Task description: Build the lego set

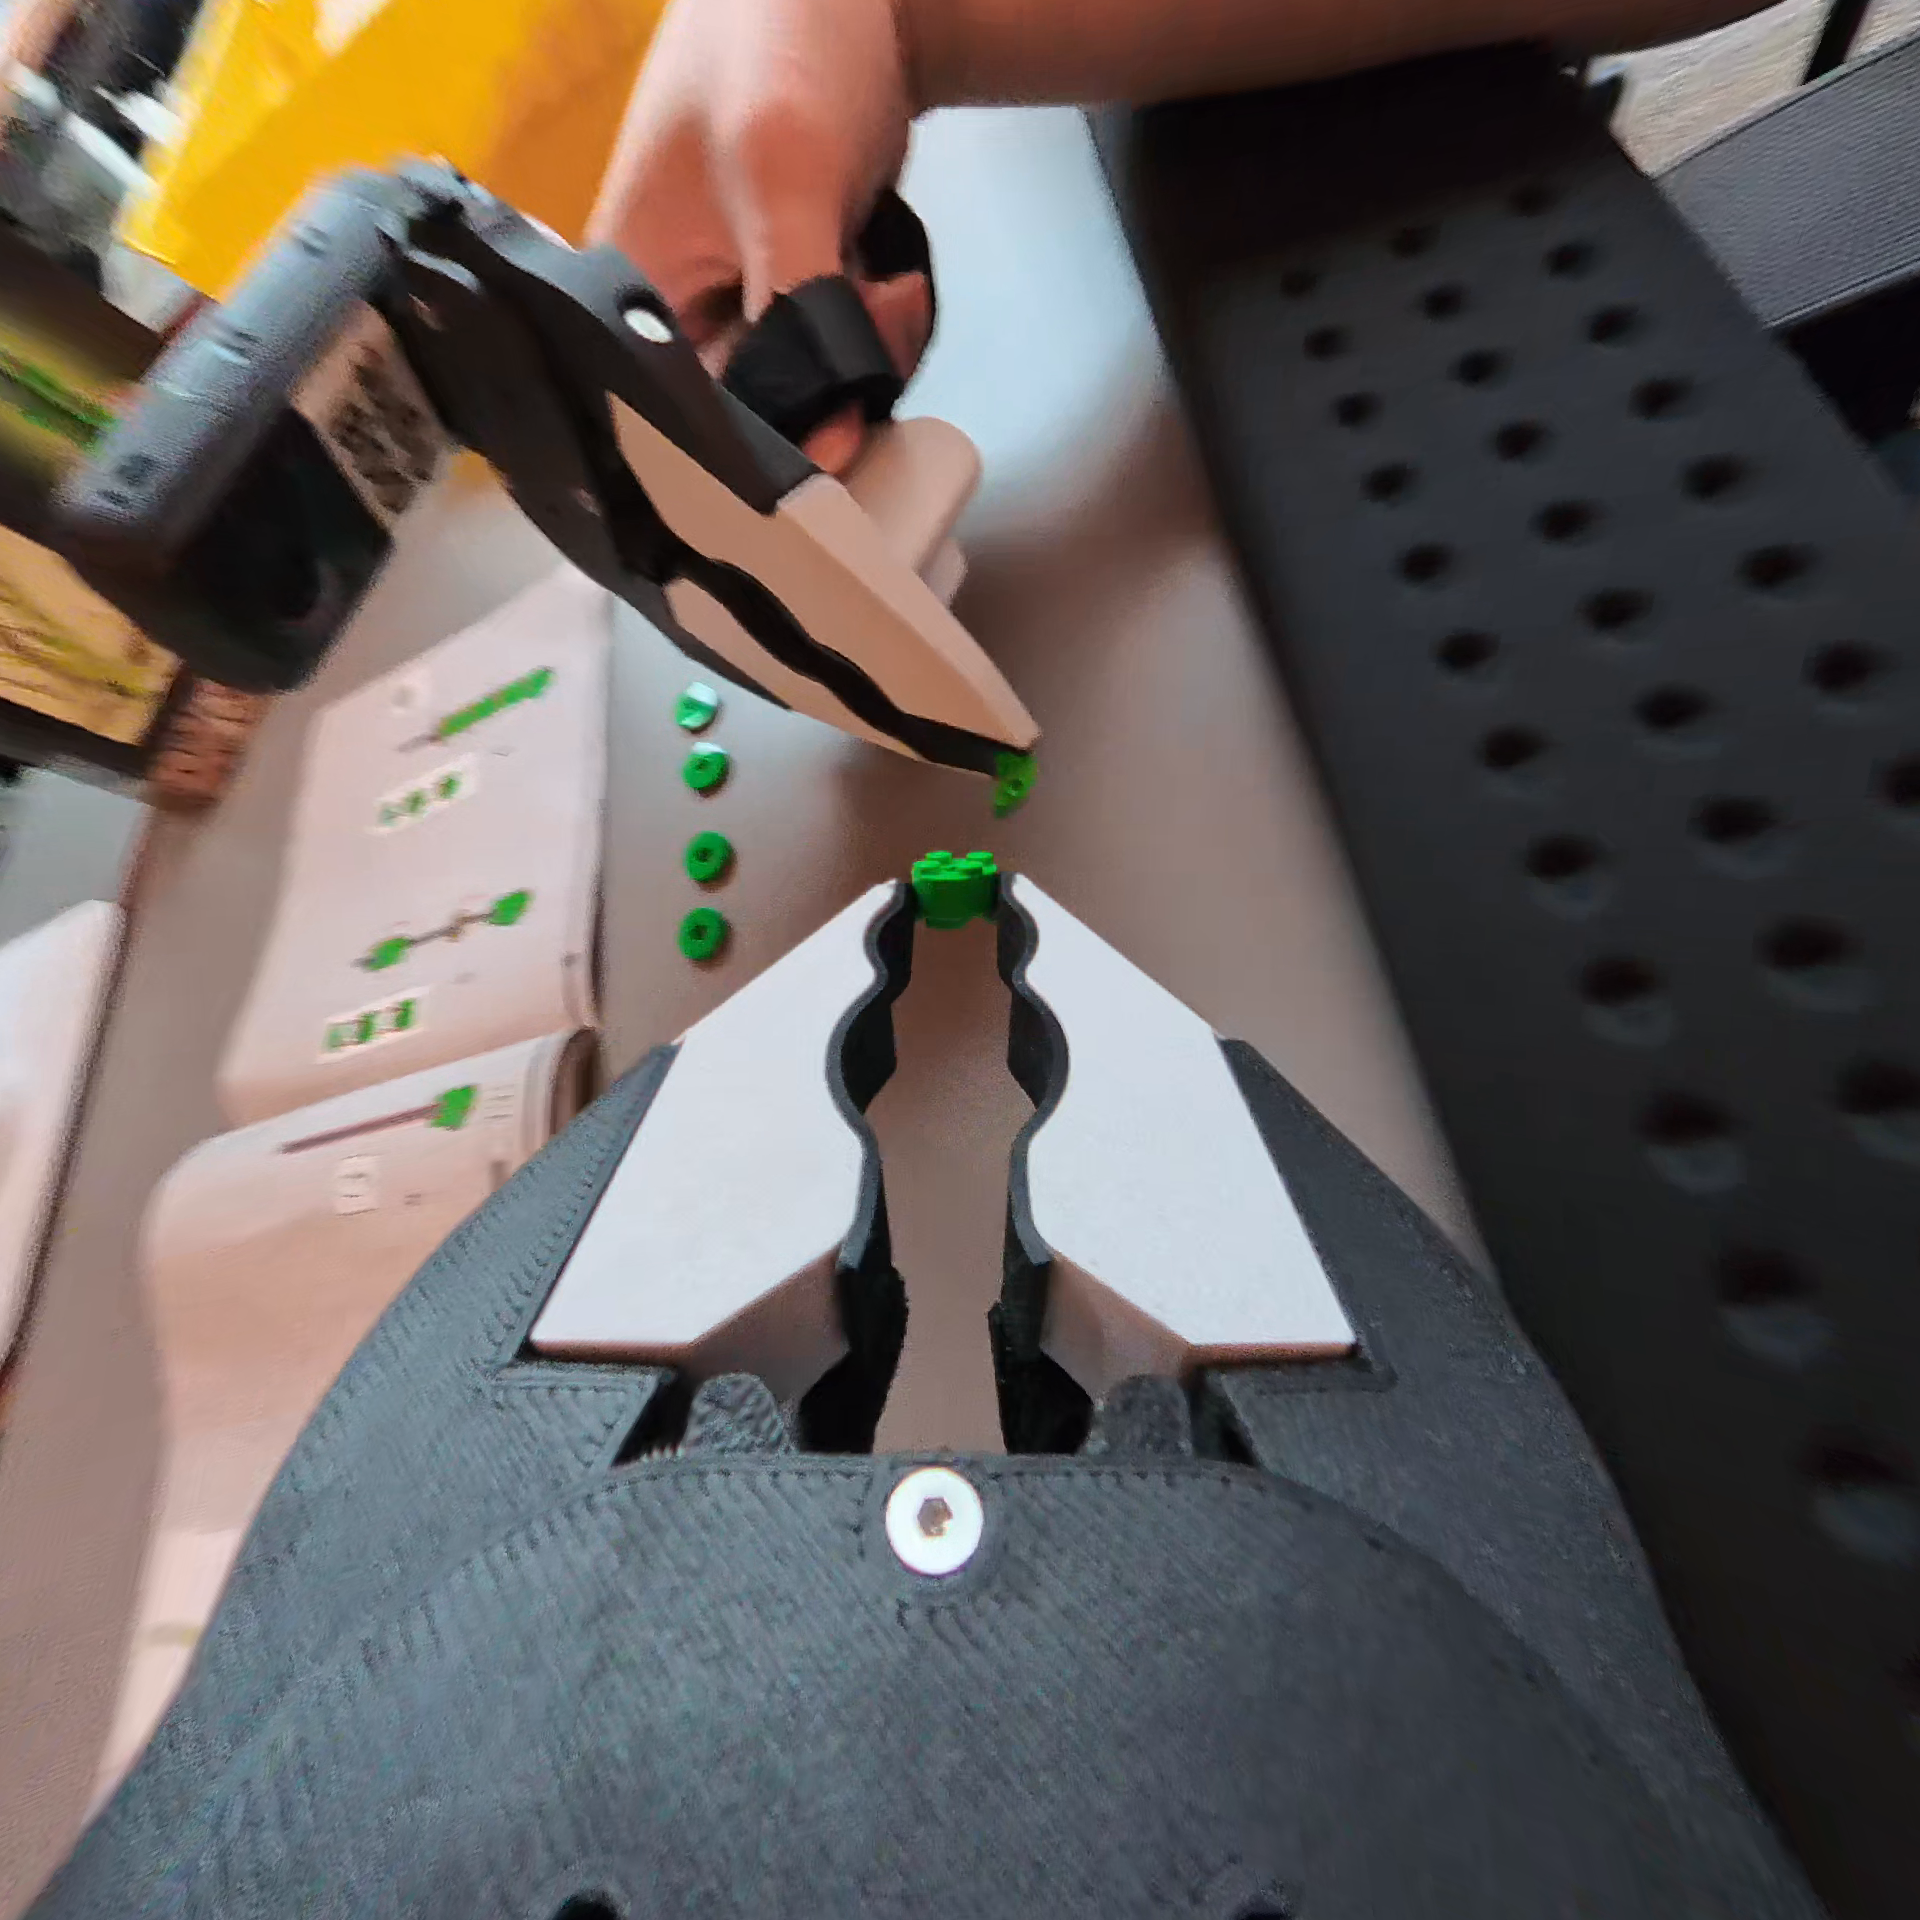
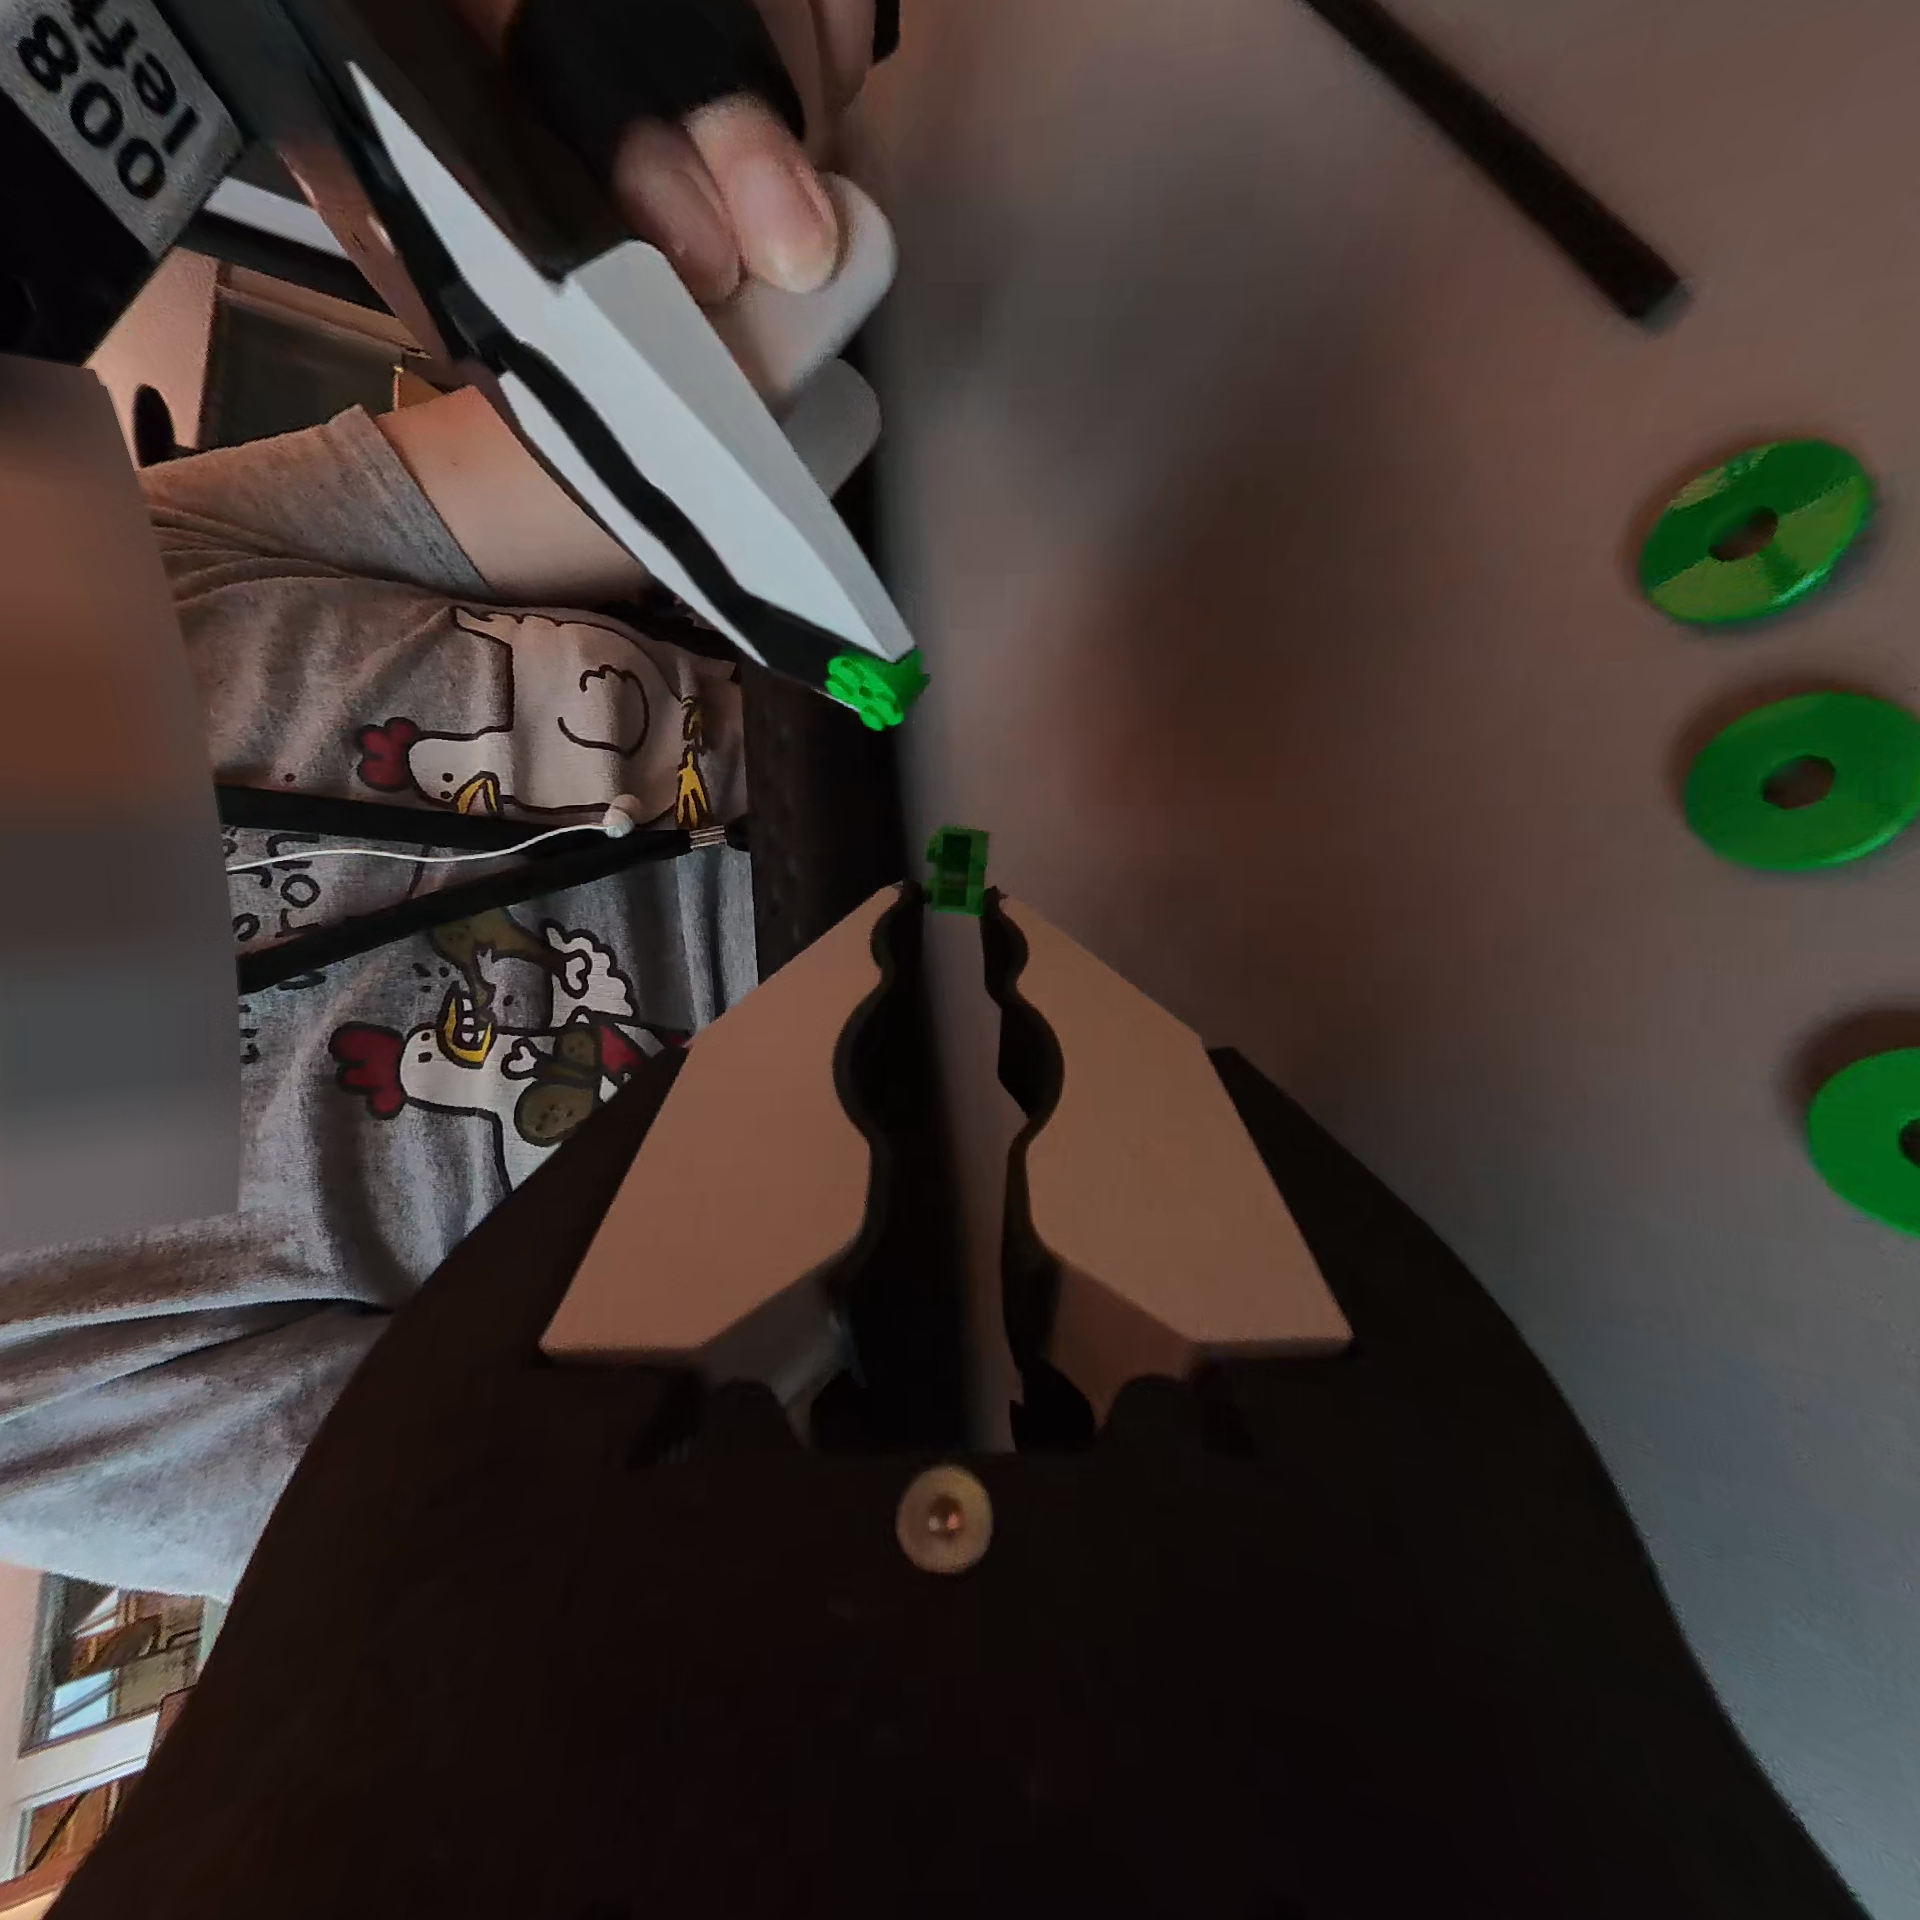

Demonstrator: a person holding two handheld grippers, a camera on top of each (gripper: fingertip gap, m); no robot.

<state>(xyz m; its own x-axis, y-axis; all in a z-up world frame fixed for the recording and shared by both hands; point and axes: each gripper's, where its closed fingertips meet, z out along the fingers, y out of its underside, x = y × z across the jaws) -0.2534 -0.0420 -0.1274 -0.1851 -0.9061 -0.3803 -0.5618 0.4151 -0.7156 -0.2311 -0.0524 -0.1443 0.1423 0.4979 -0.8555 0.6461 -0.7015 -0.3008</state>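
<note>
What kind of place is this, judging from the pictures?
Probably a desk in an office or workshop: a pale tabletop holds an open instruction booklet and loose green discs, with a perforated black chair back beside it.

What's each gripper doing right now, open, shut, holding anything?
Left gripper: shut on a green round brick, pinched at the fingertips.
Right gripper: shut on a small green brick, also at the fingertips. The two bricks are apart, not joined.
</note>
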